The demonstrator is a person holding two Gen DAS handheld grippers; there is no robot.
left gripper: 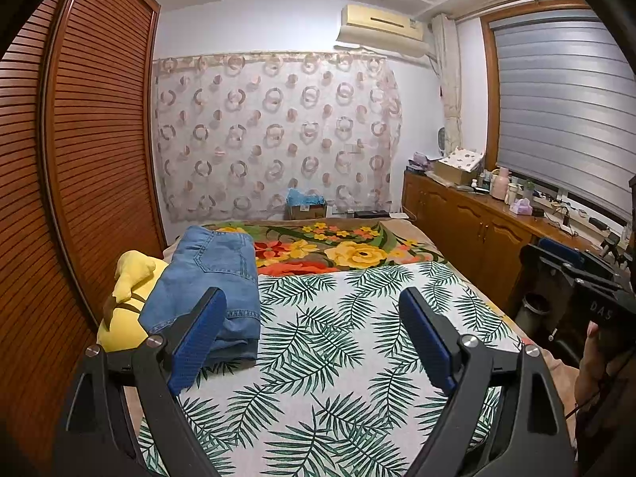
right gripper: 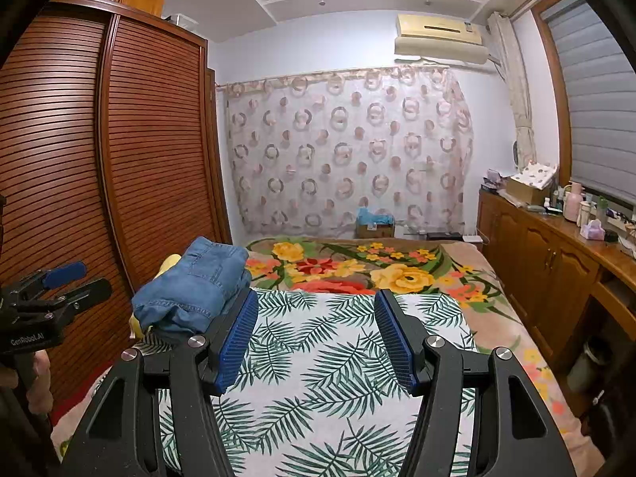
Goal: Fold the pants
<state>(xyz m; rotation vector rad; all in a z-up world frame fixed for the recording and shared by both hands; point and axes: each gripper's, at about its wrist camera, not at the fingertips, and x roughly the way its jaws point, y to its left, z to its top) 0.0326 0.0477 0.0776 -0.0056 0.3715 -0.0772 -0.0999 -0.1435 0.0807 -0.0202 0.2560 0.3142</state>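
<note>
Both claws hang above the bed with nothing in them. Left claw [left gripper: 314, 338] has its blue pads [left gripper: 190, 342] wide apart over the leaf-print sheet [left gripper: 338, 338]. Right claw [right gripper: 316, 338] also stands parted, its pads [right gripper: 238, 342] clear of any cloth, above the same sheet. Jeans [left gripper: 214, 278] lie folded in a thick stack at the bed's left edge, partly on the sheet and partly propped on a yellow plush [left gripper: 127, 298] just beside the wardrobe [left gripper: 79, 139]. Beyond the sheet a flowered blanket [left gripper: 349, 250] covers the far end of the bed. A wooden cabinet [left gripper: 477, 230] runs along the right edge, well apart from the jeans.
</note>
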